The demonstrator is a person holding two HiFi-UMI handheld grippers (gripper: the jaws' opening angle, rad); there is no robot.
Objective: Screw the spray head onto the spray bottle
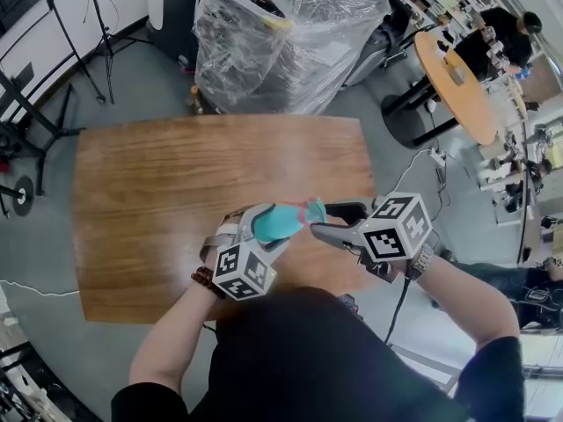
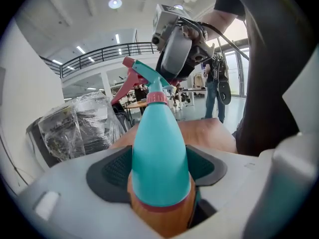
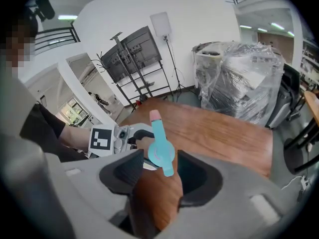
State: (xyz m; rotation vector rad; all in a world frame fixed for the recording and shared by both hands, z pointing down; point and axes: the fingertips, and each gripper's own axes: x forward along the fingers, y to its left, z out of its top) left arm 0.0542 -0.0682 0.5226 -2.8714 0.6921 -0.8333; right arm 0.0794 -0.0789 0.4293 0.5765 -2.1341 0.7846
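Note:
A turquoise spray bottle [image 1: 274, 223] with a pink collar lies nearly level above the wooden table's [image 1: 176, 192] near edge. My left gripper [image 1: 262, 229] is shut on its body; in the left gripper view the bottle [image 2: 159, 153] fills the space between the pads. The turquoise spray head [image 1: 312, 209] with a pink trigger [image 2: 130, 78] sits on the bottle's neck. My right gripper [image 1: 332, 221] stands at the head from the right, open. In the right gripper view the spray head [image 3: 160, 151] is between the jaws with gaps on both sides.
A plastic-wrapped bulky load [image 1: 281, 33] stands beyond the table's far edge. A round orange table [image 1: 457, 86] with people at it is at the right. Black stands [image 1: 26, 130] are at the left, and a cable [image 1: 413, 170] runs over the floor.

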